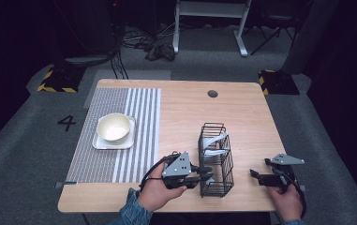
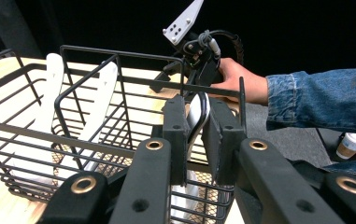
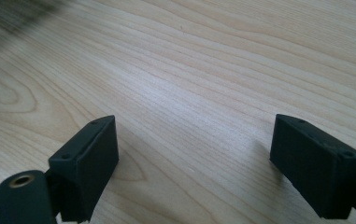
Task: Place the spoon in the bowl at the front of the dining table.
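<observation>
Jaws of our left gripper (image 2: 195,140) clamp a white utensil handle (image 2: 197,114) at the black wire basket (image 1: 216,159); our right gripper (image 3: 194,163) rests agape above the table (image 3: 203,70).

Table: a light wood top (image 1: 256,117) with rounded corners is seen, grain pretty visible, with a dark round hole (image 1: 212,93) set near the far edge.
Left side: a grey-and-white striped mat (image 1: 120,154) is laid flat.
On the mat: a square white plate (image 1: 102,142) is placed.
Middle-right: a black wire basket (image 1: 216,159) is stood directly on the wood.
</observation>
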A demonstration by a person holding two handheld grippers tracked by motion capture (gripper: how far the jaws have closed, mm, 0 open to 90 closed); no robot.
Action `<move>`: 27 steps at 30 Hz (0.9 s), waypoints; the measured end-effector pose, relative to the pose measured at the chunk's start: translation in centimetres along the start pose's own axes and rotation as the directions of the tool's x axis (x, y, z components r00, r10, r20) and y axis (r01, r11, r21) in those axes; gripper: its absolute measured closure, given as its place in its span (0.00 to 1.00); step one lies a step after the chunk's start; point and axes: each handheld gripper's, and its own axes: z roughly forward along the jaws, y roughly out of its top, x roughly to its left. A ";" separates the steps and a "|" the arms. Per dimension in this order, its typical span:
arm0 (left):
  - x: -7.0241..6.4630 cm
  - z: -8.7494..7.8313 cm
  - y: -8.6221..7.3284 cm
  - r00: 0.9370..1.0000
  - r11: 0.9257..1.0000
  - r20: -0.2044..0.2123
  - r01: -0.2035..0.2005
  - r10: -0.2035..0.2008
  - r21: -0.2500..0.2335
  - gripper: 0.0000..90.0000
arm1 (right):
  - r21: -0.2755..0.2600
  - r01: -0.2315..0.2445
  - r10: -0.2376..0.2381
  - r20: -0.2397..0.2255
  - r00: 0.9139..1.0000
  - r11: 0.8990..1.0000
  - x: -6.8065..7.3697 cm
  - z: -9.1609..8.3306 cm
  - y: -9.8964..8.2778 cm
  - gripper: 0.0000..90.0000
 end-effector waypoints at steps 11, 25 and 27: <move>0.9 0.2 0.5 0.997 0.999 -0.062 -0.041 0.042 0.024 0.94 | 0.000 0.000 0.000 0.000 1.000 1.000 0.0 0.0 0.0 0.17; 1.4 -0.2 2.1 0.997 0.999 -0.062 -0.034 0.034 0.007 0.95 | 0.000 0.000 0.000 0.000 1.000 1.000 0.0 0.0 0.0 0.17; 1.4 -0.4 2.6 0.998 0.999 -0.056 -0.034 0.033 -0.003 0.95 | 0.000 0.000 0.000 0.000 1.000 1.000 0.0 0.0 0.0 0.17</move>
